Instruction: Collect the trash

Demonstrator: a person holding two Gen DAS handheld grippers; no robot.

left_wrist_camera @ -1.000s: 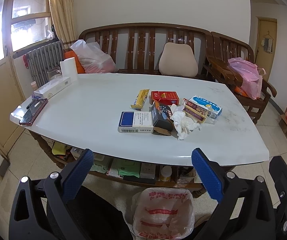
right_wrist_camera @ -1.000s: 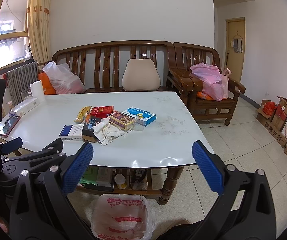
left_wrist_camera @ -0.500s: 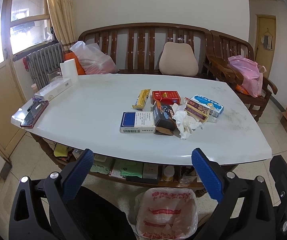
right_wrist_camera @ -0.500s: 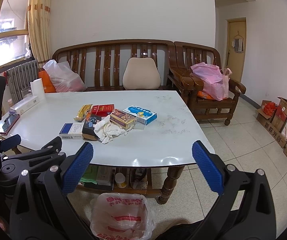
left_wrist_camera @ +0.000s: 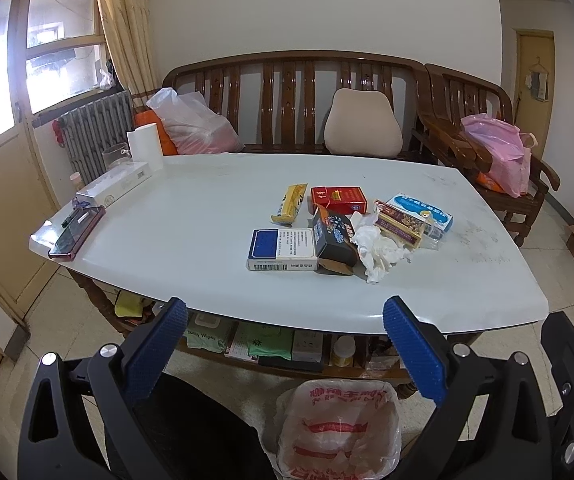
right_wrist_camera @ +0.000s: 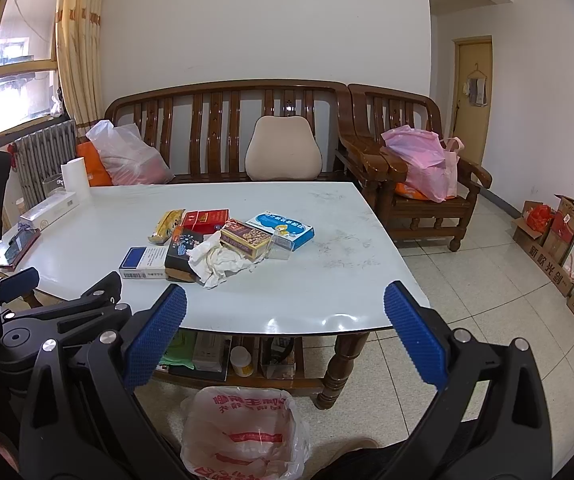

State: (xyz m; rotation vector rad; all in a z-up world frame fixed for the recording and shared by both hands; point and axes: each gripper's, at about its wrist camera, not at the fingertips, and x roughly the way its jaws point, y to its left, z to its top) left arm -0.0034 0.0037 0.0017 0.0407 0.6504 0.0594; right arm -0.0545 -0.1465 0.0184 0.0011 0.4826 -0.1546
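The left gripper (left_wrist_camera: 285, 344) is hovering short of the white table (left_wrist_camera: 191, 232), near its front edge, with its jaws spread wide and nothing between its blue pads (left_wrist_camera: 155, 354). The right gripper (right_wrist_camera: 285, 342) is hanging level beside it, to its right, before the same table edge, its jaws equally far apart and gripping nothing. In the right wrist view the left gripper's black frame is showing at lower left.

white table (left_wrist_camera: 191, 240) bearing boxes (left_wrist_camera: 283, 255), tissue (left_wrist_camera: 379, 248)
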